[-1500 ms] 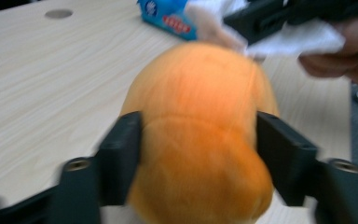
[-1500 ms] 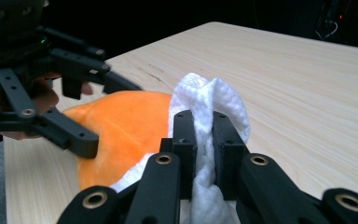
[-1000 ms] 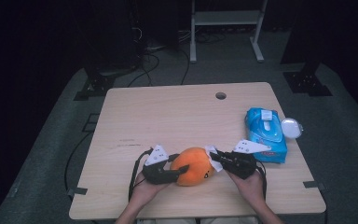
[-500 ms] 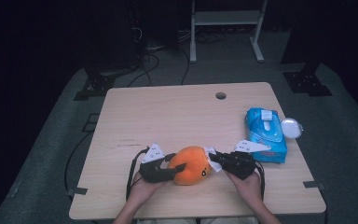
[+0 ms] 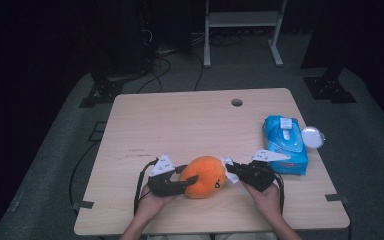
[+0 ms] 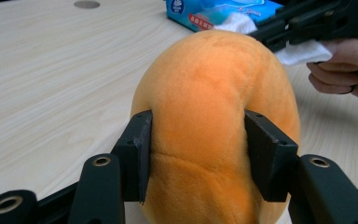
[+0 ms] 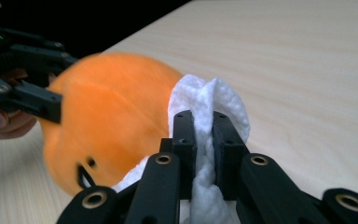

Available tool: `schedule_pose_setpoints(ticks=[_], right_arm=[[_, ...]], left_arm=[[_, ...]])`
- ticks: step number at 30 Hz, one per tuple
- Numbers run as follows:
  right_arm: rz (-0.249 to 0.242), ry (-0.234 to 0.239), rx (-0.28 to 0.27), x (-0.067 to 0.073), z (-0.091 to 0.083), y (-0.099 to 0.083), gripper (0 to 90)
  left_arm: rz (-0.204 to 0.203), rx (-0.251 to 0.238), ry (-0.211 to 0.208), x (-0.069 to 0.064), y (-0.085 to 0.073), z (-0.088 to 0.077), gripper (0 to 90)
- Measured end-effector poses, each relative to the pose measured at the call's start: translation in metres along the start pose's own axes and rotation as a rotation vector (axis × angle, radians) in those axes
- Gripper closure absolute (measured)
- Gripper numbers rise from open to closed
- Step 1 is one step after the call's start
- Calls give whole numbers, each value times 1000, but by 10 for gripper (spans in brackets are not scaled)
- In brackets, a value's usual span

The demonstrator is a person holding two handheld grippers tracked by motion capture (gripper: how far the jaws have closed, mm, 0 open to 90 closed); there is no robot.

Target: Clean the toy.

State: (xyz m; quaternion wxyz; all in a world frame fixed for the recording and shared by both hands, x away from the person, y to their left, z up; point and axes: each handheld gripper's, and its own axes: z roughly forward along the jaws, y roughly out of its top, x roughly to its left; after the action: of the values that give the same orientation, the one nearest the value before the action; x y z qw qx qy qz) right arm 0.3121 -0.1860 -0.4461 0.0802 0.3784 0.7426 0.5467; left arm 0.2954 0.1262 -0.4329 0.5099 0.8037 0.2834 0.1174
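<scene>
While the orange plush toy (image 5: 206, 176) sits at the near middle of the table (image 5: 190, 125), both grippers bear on it from opposite sides

Item 1, orange plush toy: rounded, soft, a small dark face mark low on the side turned toward the right gripper (image 5: 234, 171); it lies straight ahead of each pair of jaws, between the two hands, its longer axis running roughly from one gripper to the other

Item 2, left gripper (image 5: 186, 181): jaws have just been closing and now press into the toy's flanks, one pad on either side, the fabric bulging between them in the left gripper view; the hand lies low at the table's near edge, the gripper about level and pointing toward the right hand

Item 3, right gripper: jaws drawn narrow, pinching a white wipe (image 7: 209, 121) bunched upright between the pads; the wipe touches the toy's face side; hand low, gripper about level, pointing toward the left hand

Item 4, blue wipe pack (image 5: 286, 144): on the table's right side, just beyond the right hand, apart from the toy

Judgement: wiping in hand; the right hand is the working one, and its stroke depends on the wipe staying against the toy's surface while the left holds it steady
</scene>
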Motion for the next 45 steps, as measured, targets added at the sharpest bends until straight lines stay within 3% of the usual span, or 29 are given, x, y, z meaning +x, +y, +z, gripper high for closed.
schedule_pose_setpoints(ticks=[4, 7, 9, 11, 13, 15, 16, 17, 20, 23, 25, 28, 30, 32, 34, 37, 42, 45], right_arm=[[-50, 33, -73, 13, -8, 14, 810], [-65, 56, -71, 17, -8, 15, 810], [-58, 65, -50, 14, -5, 10, 809], [-45, 77, -43, 12, -5, 5, 809], [-57, 74, -41, 13, -6, 5, 809], [-64, 74, -43, 14, -5, 6, 809], [-64, 72, -41, 15, -5, 7, 809], [-67, 66, -42, 15, -5, 8, 809], [-58, 58, -57, 13, -6, 11, 809], [-67, 47, -82, 14, -8, 15, 809], [-94, 52, -84, 19, -7, 16, 809], [-160, 56, -62, 31, -2, 14, 809], [-158, 77, -63, 31, -1, 13, 809], [-151, 88, -65, 30, -1, 12, 810], [-169, 85, -60, 33, 0, 12, 809], [-189, 45, -51, 31, 0, 12, 808], [-131, 0, -33, 15, -1, 8, 809], [-162, 23, -49, 29, -1, 13, 809]], left_arm=[[50, -3, -31, -13, 3, 2, 477], [60, 3, -58, -20, 7, 4, 437], [15, -2, -94, -18, 10, 4, 346], [-52, -10, -88, -14, 12, 3, 233], [-124, 20, -82, -8, 13, 7, 115], [-173, 65, -97, -4, 9, 15, 119], [-176, 52, -103, -4, 7, 16, 164], [-153, 47, -90, -5, 8, 16, 254], [-22, 4, -21, -16, 14, 13, 433], [129, -29, 92, -28, 18, 14, 470], [174, 4, 96, -32, 17, 19, 457], [155, 28, 44, -31, 14, 20, 361], [84, 14, 15, -25, 15, 15, 271], [-3, -14, -19, -18, 14, 13, 250], [23, -12, 13, -18, 11, 13, 341], [31, 7, 17, -21, 10, 13, 398], [36, 10, 1, -25, 5, 17, 414], [43, 7, -6, -26, 4, 18, 413]])
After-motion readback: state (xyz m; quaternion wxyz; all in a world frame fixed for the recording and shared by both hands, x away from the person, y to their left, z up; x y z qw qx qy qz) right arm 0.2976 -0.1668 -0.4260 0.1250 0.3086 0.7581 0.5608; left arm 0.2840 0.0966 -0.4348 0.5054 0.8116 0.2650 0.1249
